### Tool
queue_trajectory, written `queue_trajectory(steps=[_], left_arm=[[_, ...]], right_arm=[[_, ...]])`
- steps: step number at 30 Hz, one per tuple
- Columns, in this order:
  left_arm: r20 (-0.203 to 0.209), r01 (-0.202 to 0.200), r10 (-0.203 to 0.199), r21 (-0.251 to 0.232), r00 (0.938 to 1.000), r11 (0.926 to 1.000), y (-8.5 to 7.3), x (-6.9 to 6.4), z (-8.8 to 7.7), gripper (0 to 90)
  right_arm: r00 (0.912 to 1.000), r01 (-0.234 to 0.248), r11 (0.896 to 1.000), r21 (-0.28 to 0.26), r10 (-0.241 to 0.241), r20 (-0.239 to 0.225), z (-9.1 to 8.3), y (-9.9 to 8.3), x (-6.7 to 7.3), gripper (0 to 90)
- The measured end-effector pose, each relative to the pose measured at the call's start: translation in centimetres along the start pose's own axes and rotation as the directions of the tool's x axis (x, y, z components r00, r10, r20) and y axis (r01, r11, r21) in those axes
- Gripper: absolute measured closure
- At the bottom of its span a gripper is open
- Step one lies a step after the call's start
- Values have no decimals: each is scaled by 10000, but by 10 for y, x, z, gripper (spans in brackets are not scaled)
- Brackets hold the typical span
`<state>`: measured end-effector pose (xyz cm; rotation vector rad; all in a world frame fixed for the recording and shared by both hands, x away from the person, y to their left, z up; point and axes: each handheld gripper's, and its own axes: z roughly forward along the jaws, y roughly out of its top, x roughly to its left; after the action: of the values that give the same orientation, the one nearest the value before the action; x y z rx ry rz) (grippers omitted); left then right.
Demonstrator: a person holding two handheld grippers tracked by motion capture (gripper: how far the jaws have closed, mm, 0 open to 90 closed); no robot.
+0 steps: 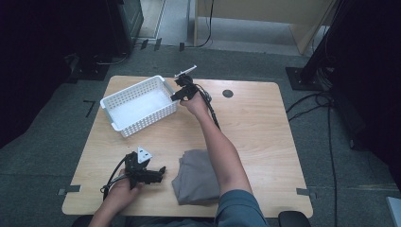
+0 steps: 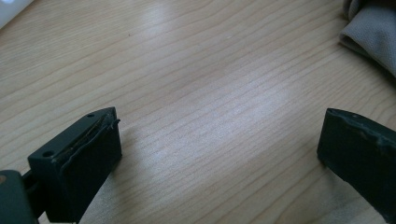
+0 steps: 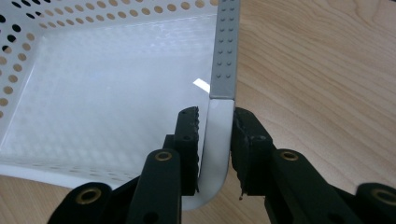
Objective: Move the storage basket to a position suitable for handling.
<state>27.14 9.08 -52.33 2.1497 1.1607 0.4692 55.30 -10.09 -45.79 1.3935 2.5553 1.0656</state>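
A white perforated basket [image 1: 140, 105] sits on the far left part of the wooden counter [image 1: 255, 123], turned at an angle to the counter's edges. The right tool [image 1: 182, 90] reaches across to the basket's right-hand corner, the one nearest the middle of the counter. In the right gripper view the right tool [image 3: 215, 140] has its 2 black jaws on either side of the basket's rounded white rim [image 3: 215, 154]: one jaw stands inside the basket, the other outside over the bare wood, and both pads lie against the rim, pinching it. A grey studded strip [image 3: 225, 51] runs along the top of the basket wall just beyond the gripped spot. The basket floor looks bare and glossy, with rows of round holes in the walls.

The left tool [image 1: 144, 174] rests low over the near left part of the counter, held in the left hand [image 1: 124, 189], with the grey three-cornered plate [image 1: 144, 153] on top. In the left gripper view its jaws stand spread wide apart with only wood grain between them. A folded grey cloth [image 1: 195, 176] lies on the counter just to the right of the left tool, partly under the person's right forearm [image 1: 222, 151]; its edge [image 2: 371, 32] shows in the upper right corner of the left gripper view.
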Motion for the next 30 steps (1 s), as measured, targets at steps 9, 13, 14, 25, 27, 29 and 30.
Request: queue_trajectory(steps=[9, 13, 14, 25, 27, 29, 30], left_arm=[[8, -36, 36, 24, 10000, 10000, 0, 0, 0, 0], [7, -44, 44, 33, 10000, 10000, 0, 0, 0, 0], [6, -47, 47, 34, 10000, 10000, 0, 0, 0, 0], [8, -54, 54, 34, 10000, 10000, 0, 0, 0, 0], [8, -48, 48, 30, 10000, 10000, 0, 0, 0, 0], [9, -39, 39, 27, 10000, 10000, 0, 0, 0, 0], [8, -38, 38, 23, 10000, 10000, 0, 0, 0, 0]], right_arm=[[9971, -687, 9976, 35, 686, 326, -13, -9, -8, 801], [9931, -1082, 9941, -42, 1082, 462, -28, -24, -20, 803], [9924, -1134, 9935, -52, 1135, 470, -31, -26, -22, 804], [9818, -1674, 9851, -398, 1702, 844, -71, -62, -44, 805], [9771, -1861, 9813, -494, 1901, 958, -84, -72, -52, 805], [9755, -1918, 9800, -525, 1962, 992, -87, -75, -55, 805], [9731, -1997, 9781, -587, 2050, 1054, -94, -81, -59, 805]])
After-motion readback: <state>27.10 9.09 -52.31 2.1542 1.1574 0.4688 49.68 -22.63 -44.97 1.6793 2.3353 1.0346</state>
